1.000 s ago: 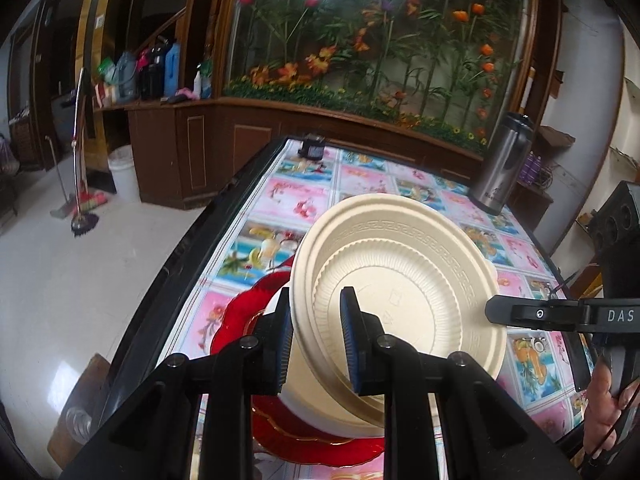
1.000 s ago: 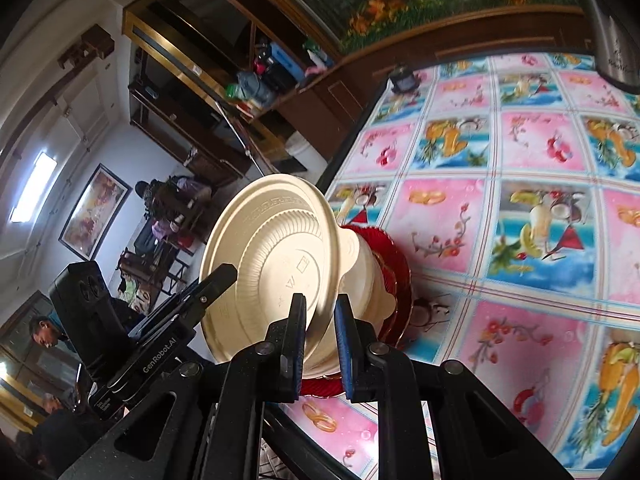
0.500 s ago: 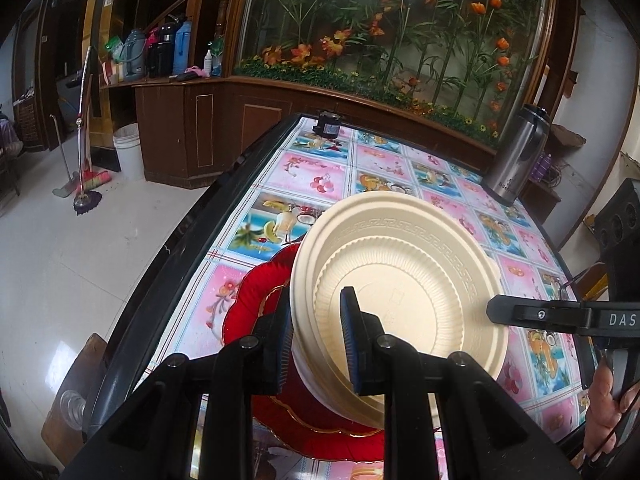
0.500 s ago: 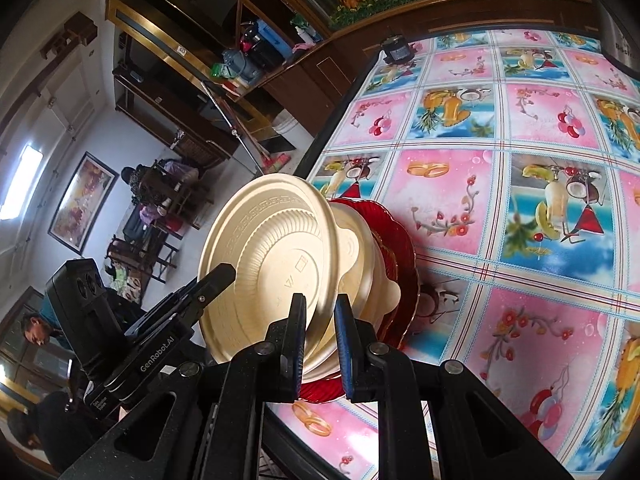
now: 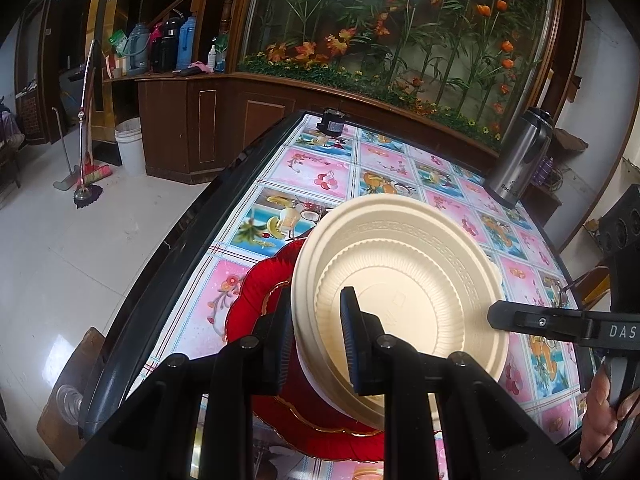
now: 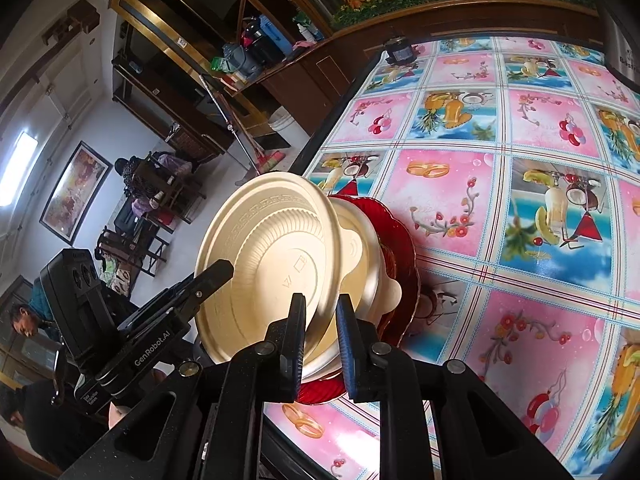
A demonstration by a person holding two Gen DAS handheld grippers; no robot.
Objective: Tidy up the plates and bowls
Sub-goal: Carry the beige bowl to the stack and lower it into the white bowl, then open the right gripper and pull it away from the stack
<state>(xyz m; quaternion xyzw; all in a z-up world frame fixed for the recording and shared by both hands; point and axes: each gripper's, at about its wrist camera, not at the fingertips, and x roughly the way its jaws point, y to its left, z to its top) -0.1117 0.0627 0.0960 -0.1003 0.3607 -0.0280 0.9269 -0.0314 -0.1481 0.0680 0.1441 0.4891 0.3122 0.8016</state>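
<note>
Cream plastic bowl (image 5: 400, 292) hangs tilted just above the red plate (image 5: 256, 300) near the table (image 5: 304, 168) edge. The left gripper (image 5: 316, 336) pinches its near rim; the right gripper (image 6: 320, 332) pinches the opposite rim. Better to lower both sides level together, then let go.

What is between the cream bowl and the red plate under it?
Another cream bowl already sits on the red plate, so the held cream bowl, pinched at its rim by the left hand-held gripper and the right hand-held gripper, would land on that, not on the plate. Nothing else visible blocks it.
</note>
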